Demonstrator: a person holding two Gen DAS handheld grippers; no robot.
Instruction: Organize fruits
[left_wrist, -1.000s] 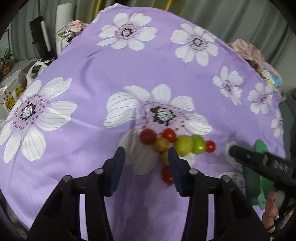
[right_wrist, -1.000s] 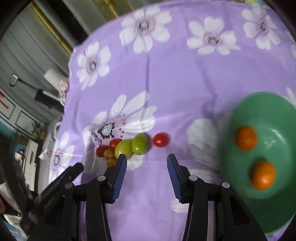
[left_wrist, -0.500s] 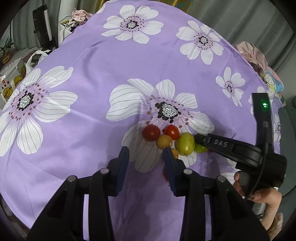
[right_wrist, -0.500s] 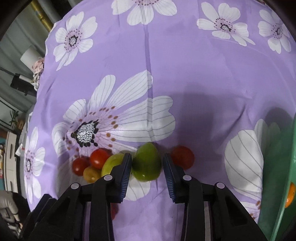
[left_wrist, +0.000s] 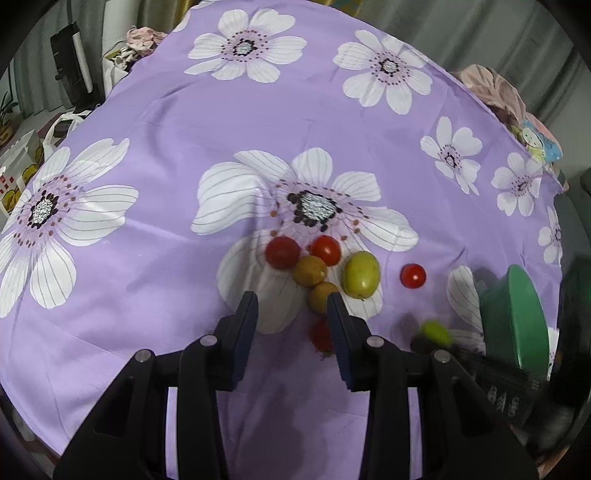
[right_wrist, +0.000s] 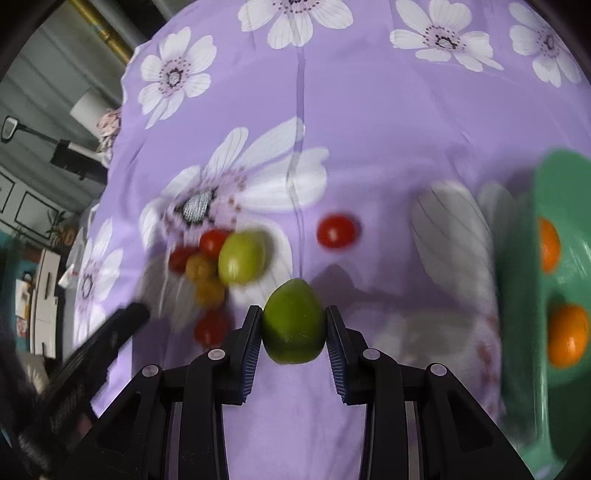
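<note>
1. The left gripper (left_wrist: 291, 306) is matte black plastic, built as two angular arms that taper forward into fingers.
2. Each of its fingers (left_wrist: 246, 325) carries a dark blue ribbed pad on the inner face.
3. Round silver screw heads sit on the arms, two on each side, at the joints behind the pads.
4. The right gripper (right_wrist: 293, 325) has the same make: black angular arms, blue ribbed pads (right_wrist: 250, 350), and four silver screw heads in a row across its body.
5. Triangular cut-outs open in the outer arms of both grippers.
6. In the left wrist view, the right gripper's black housing shows pale lettering, too blurred to read.
</note>
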